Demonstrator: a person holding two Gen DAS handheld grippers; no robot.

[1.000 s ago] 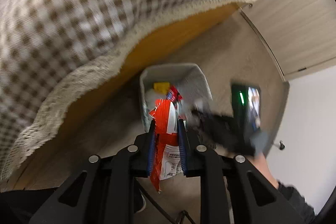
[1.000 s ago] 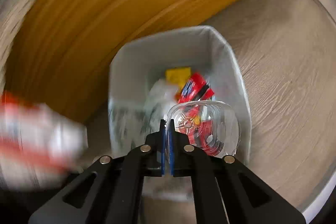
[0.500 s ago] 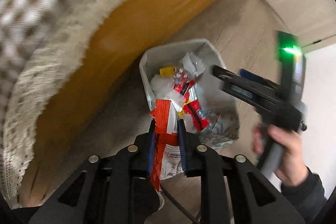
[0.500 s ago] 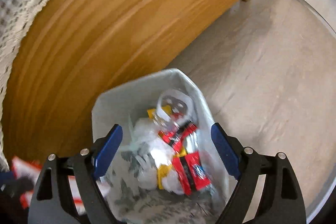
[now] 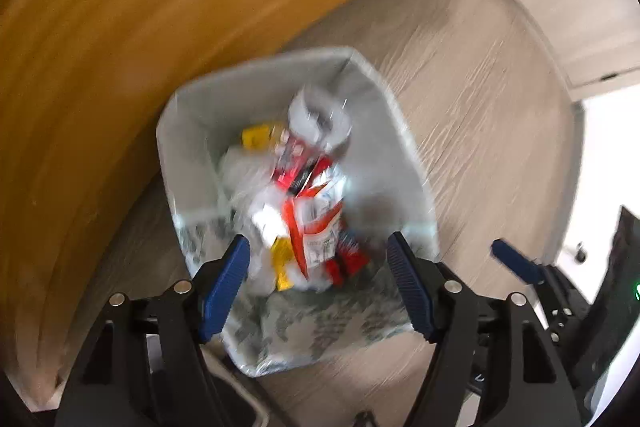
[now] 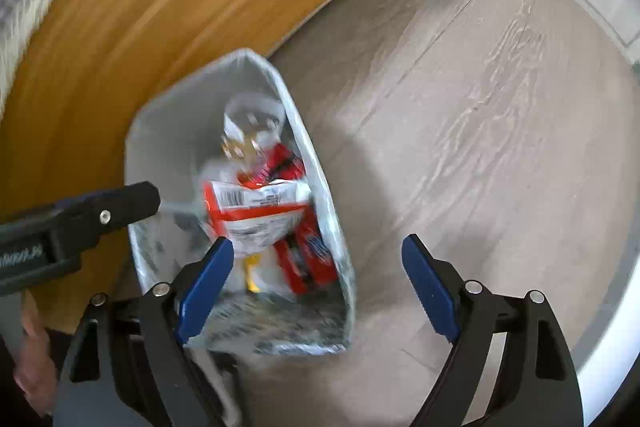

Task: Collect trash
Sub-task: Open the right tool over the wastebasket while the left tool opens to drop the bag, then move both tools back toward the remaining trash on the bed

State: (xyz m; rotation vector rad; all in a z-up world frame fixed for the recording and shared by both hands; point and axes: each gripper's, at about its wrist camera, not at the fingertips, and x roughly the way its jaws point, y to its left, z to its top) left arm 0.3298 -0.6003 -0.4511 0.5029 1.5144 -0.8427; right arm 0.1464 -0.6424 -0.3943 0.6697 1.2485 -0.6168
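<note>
My left gripper [image 5: 318,277] has just been opening, nothing between its jaws; the red-and-white wrapper [image 5: 316,223] lies in the bin [image 5: 192,131]; my right gripper [image 6: 316,285] gapes empty too; next, I judge, fetching more trash.

Bright daylight, with sheen on the floor [image 6: 500,75] ahead-right of the grippers. Motion blur smears the wooden panel [image 5: 120,27] and the bin's contents [image 5: 304,203]. Fisheye curvature bends the edges.

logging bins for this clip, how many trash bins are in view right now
1. A single lined bin, standing on the floor beside the wooden furniture, below both open grippers; wrappers and a clear cup lie inside. No other bin shows, though the views are narrow.
</note>
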